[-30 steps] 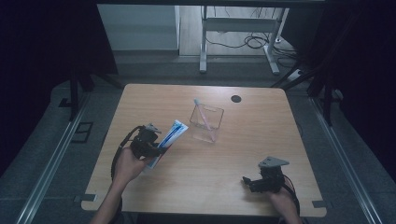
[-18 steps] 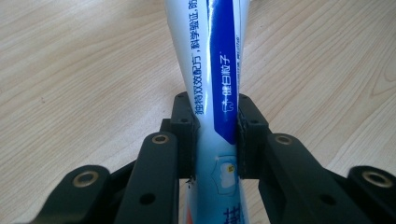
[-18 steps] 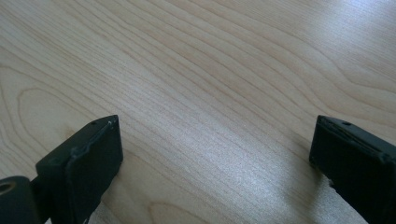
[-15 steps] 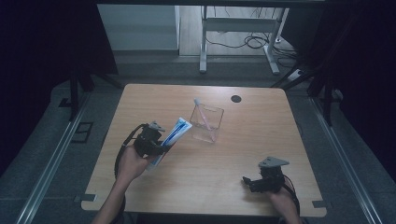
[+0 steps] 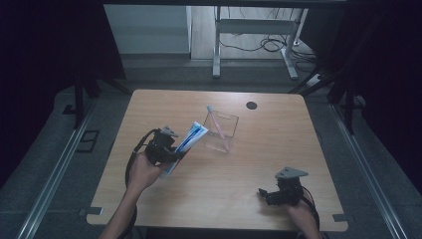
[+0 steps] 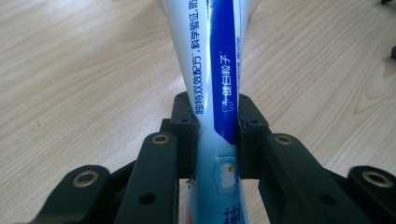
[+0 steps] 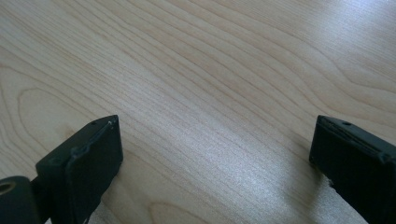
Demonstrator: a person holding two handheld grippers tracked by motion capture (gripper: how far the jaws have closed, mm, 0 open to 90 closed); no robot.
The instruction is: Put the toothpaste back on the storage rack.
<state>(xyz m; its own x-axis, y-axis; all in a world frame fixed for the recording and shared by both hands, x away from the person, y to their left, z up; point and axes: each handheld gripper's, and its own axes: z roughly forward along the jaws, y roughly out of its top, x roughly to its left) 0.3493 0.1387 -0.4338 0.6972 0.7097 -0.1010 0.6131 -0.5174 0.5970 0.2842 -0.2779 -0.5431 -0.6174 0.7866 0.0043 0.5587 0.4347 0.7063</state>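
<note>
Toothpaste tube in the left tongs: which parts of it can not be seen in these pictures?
- Tube, left gripper view: both ends are cut off by the picture's top and bottom edges.
- Tube, high view: the lower end is behind the left tongs and hand; the print is too small to read.

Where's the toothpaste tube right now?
High view: tube is left of centre, clamped in the left tongs above the table, its flat end angled toward the clear cup.
</note>
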